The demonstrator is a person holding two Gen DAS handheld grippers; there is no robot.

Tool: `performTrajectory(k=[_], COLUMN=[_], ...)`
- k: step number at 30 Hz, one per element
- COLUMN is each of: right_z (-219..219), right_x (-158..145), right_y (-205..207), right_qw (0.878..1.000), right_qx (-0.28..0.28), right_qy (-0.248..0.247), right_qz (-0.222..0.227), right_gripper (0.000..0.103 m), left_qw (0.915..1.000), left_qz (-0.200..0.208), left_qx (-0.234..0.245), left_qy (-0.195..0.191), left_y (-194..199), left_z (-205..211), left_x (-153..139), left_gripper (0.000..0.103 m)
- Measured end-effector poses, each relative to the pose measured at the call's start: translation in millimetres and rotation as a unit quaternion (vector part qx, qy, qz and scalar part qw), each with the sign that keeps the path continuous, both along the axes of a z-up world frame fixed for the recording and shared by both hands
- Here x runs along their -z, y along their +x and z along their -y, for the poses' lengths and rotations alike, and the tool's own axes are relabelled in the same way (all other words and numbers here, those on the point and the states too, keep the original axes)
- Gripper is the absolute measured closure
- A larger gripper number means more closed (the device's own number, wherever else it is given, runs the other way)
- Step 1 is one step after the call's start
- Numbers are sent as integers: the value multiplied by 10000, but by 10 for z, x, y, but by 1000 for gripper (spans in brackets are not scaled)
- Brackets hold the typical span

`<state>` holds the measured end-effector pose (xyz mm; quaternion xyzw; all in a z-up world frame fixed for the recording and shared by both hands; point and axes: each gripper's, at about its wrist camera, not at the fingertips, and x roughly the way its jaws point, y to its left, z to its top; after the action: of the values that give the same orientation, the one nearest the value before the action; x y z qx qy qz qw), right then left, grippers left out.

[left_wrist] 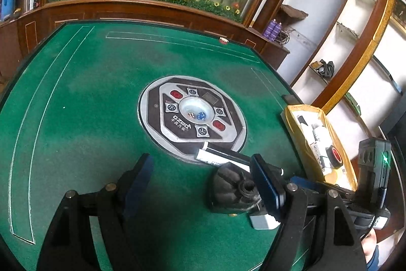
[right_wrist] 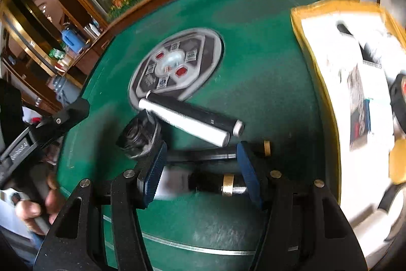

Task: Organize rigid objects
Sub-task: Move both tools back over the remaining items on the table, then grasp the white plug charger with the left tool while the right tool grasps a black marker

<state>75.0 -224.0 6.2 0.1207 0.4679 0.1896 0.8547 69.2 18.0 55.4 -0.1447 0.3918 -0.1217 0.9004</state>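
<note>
Four tubes [right_wrist: 187,122], one black cap [right_wrist: 138,139], one yellow tray [right_wrist: 327,103], two dice [left_wrist: 196,115]

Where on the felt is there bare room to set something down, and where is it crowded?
Free: the wide green felt left of the round centre console, out to the white lines, and the far strip beyond the console up to the table edge. Crowded: between the console and the yellow tray, where the black-and-white tubes and the black ribbed piece lie by both grippers.
</note>
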Motion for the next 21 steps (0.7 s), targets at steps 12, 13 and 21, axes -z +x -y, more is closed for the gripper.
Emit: performTrajectory(k=[12,13,21], right_z=[168,158,-182], right_x=[54,91,23], right_y=[-99,-141,-708], right_qw=[9989,9980,9913], right_qx=[65,29,-1026], right_qy=[277,398,773], right_qz=[-382,-496,-302], right_gripper=[44,42,42], left_qw=[10000,10000,10000], left_qz=[-34,-28,-35], left_qx=[33,36,51], left_qy=[13,15,-58], left_y=[-17,-18,-28], left_z=[0,2,-9], left_x=[-26,-32,-46], left_gripper=[25,25,25])
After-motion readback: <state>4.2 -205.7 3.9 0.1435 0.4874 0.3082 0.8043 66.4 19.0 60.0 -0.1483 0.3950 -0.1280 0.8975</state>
